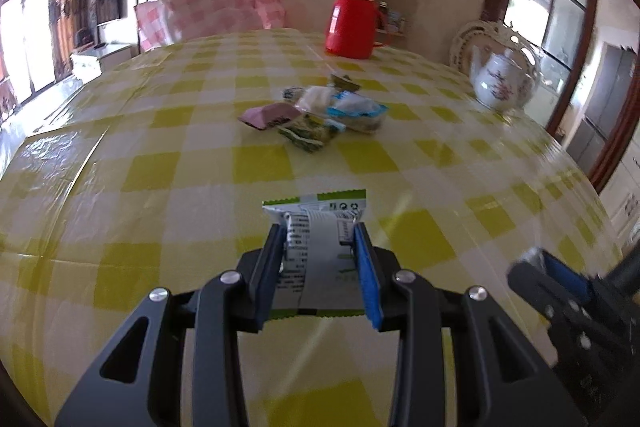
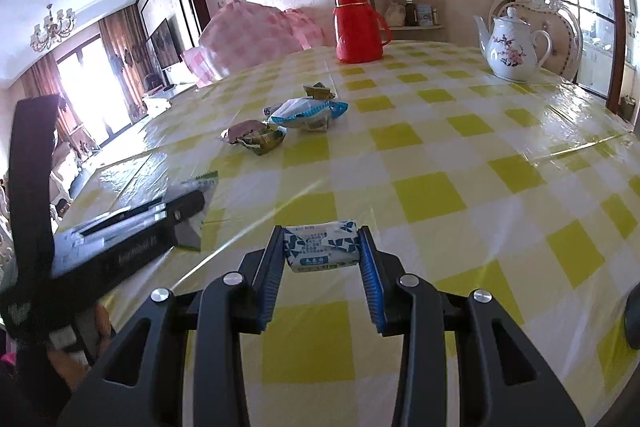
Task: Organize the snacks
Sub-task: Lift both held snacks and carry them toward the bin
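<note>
**Left wrist and right wrist views: each claw clamped on a packet**

Left wrist view shows the left gripper [image 1: 320, 227] closed on a white packet with green edges [image 1: 316, 247], pads pressed to both long sides. The packet's long axis runs straight forward along the fingers, one serrated green end pointing toward the far side of the table [image 1: 460, 163], the other sticking out behind the pads. Its print is too small to read. At the right edge the right gripper [image 1: 536, 267] is blurred and cut off, so nothing of its grip can be made out there.

Right wrist view gives that answer: the right gripper [image 2: 322, 239] is closed on a small white packet with blue print [image 2: 320, 247], held near the fingertips with its long axis lying across, from pad to pad. The left gripper [image 2: 188, 211] is blurred at the left, hiding most of the green-edged packet [image 2: 208, 181] (only a corner pokes out).

Both packets hang above the yellow checked cloth, well short of a pile of snacks [image 2: 280, 123] mid-table, whose wrappers overlap and are hard to tell apart. Beyond stand a red flask [image 2: 356, 27] and a white teapot [image 2: 514, 47].
</note>
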The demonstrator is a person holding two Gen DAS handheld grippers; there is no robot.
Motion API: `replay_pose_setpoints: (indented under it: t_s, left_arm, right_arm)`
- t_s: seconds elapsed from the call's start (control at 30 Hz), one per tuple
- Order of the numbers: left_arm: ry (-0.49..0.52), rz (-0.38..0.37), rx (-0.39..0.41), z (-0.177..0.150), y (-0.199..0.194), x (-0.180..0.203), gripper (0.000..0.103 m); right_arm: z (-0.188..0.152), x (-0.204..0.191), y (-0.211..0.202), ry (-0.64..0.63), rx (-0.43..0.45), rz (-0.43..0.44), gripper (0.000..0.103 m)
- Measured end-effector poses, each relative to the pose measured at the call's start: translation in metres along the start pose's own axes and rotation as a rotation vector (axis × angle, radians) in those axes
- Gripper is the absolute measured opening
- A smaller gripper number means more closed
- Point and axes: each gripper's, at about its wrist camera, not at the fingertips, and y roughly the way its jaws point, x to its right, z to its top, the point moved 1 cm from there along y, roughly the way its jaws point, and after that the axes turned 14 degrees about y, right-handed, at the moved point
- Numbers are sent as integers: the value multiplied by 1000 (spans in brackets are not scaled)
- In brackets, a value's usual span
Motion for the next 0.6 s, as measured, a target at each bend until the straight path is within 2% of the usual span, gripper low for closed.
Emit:
replay_pose_setpoints:
  t_s: [0.4, 0.6]
  left_arm:
    - [170, -16, 8, -24, -42, 45, 36]
    - [198, -26, -15, -41, -59, 44, 36]
  right_arm:
    - [-7, 11, -19, 70, 12, 35, 36]
    - [-14, 12, -26, 90, -2, 61, 36]
